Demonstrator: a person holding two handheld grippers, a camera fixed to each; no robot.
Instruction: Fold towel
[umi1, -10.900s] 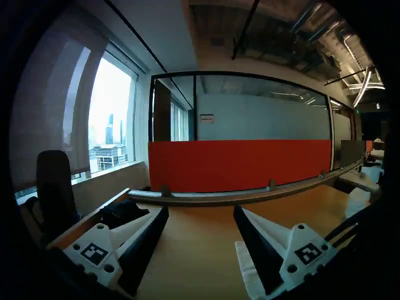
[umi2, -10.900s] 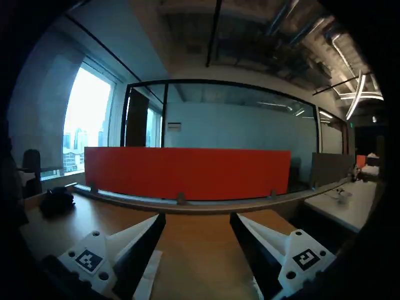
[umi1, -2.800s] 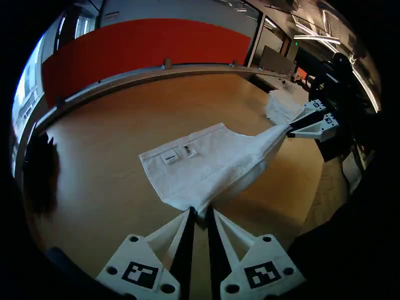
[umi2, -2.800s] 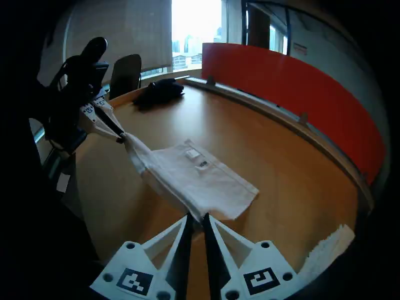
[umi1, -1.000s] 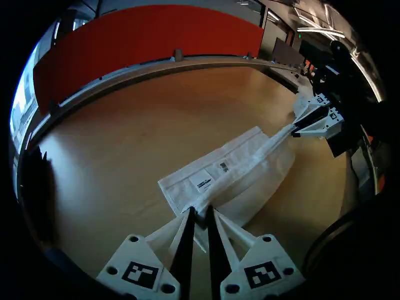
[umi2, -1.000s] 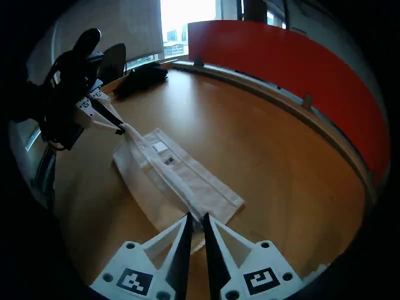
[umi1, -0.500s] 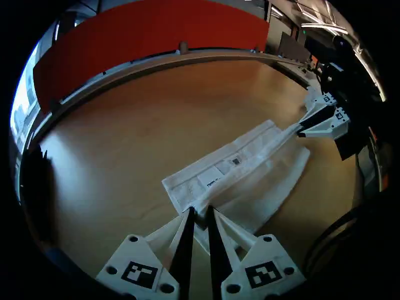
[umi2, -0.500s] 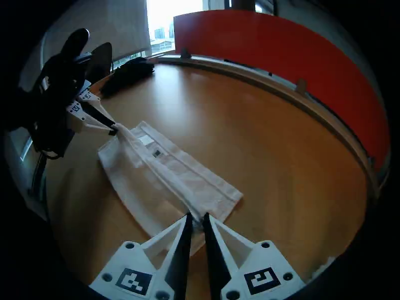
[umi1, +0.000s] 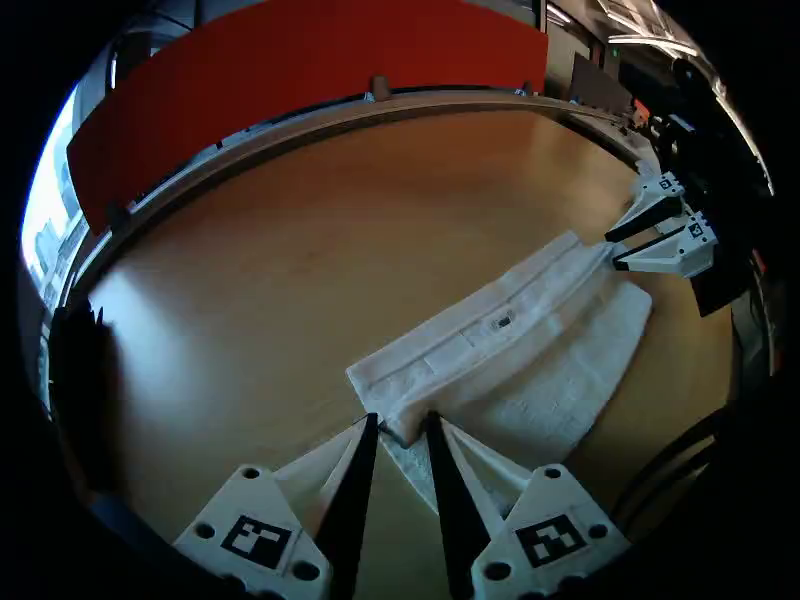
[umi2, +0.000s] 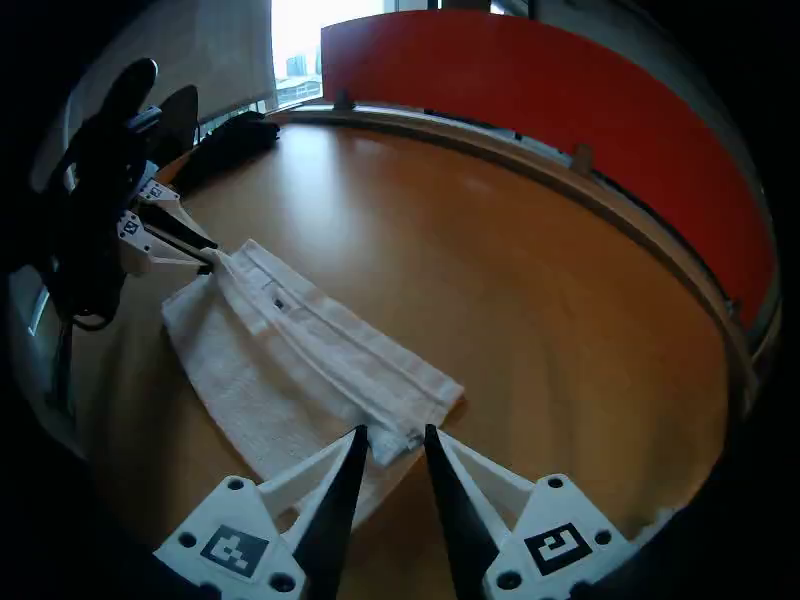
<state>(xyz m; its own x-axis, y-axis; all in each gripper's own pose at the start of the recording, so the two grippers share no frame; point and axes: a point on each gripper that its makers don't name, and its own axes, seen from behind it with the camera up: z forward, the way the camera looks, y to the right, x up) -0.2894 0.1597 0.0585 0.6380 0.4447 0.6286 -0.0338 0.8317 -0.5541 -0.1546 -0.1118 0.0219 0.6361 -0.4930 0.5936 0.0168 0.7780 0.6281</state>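
A white towel (umi1: 520, 340) lies folded lengthwise on the wooden table (umi1: 280, 250), its upper layer narrower than the lower one. My left gripper (umi1: 400, 420) stands open at one end, a towel corner lying loose between its parted fingers. My right gripper (umi1: 612, 254) is open at the far end, held by a dark-sleeved hand. In the right gripper view the towel (umi2: 300, 350) stretches from my right gripper (umi2: 393, 432), open around its near corner, to the left gripper (umi2: 212, 257), open at the far corner.
A red partition (umi1: 300, 70) runs along the table's far edge, seen too in the right gripper view (umi2: 560, 80). A black bag (umi2: 230, 135) lies near the window end, beside a dark chair (umi2: 180, 110). Bare tabletop (umi2: 500, 280) spreads beyond the towel.
Both grippers lowered the held towel edge onto the lower layer, then parted their fingers. The towel now rests flat on the table, let go at both ends.
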